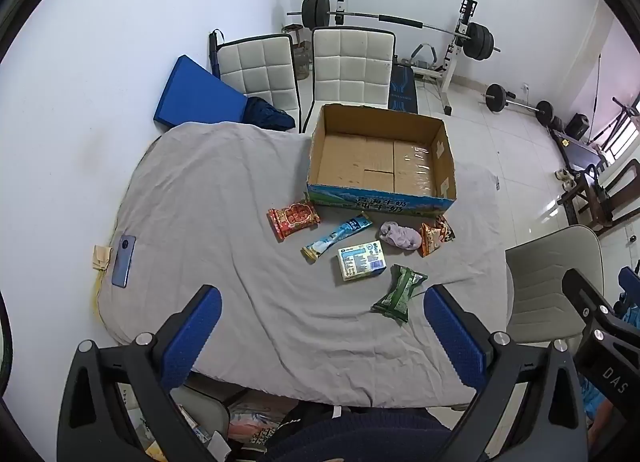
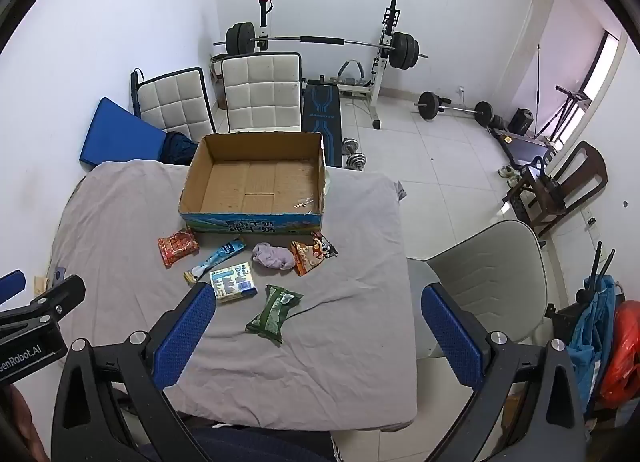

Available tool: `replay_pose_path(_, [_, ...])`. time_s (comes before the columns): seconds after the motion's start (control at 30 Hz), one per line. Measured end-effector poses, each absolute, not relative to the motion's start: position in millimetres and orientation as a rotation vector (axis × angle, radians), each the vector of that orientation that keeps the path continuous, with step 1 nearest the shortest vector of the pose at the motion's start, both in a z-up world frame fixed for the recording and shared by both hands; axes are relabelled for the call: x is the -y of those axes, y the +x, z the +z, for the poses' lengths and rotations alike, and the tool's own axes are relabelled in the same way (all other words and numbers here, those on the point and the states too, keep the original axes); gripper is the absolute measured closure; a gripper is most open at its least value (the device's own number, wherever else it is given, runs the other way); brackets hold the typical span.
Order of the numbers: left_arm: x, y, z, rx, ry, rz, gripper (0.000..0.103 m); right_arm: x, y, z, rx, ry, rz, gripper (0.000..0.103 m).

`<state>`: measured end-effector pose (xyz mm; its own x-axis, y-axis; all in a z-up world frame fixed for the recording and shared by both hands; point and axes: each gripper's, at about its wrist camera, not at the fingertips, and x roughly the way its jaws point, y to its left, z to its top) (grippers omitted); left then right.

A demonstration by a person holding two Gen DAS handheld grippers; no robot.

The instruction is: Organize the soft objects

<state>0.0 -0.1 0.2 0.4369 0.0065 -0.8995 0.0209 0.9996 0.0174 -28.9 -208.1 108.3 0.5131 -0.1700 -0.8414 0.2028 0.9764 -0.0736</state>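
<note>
Looking down my left claw (image 1: 322, 336), I see its two blue pads spread wide with nothing between them, held above the near edge of the worktop (image 1: 224, 222), which is draped in a grey cloth; my right claw (image 2: 316, 336) is likewise spread and empty over the near right part of the same cloth. Six soft things lie loose in front of me, one of each. Nearest is a green packet (image 2: 275, 313), then a white and blue tissue pack (image 2: 234, 283). Just beyond those I count a long blue sachet (image 2: 216, 260), a red snack bag (image 2: 178, 248), a crumpled lilac cloth (image 2: 274, 256) and an orange snack bag (image 2: 314, 254), the last two touching. All six sit outside the one open cardboard box (image 2: 192, 182), which stands just behind them with only its bare floor showing. A blue phone (image 1: 124, 261) lies well apart at the left edge. Past the worktop stand two white padded chairs (image 1: 352, 62), then one barbell rack (image 1: 460, 50) by the far wall.
</note>
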Motion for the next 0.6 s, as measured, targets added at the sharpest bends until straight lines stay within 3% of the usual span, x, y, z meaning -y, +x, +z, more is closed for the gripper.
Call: replay_pose_path(0.6, [-0.4,1.3,-1.3,-1.116,0.028,-0.015,0.000,204.9,-27.6,115.4,-0.998,0.027,-0.225,0.000])
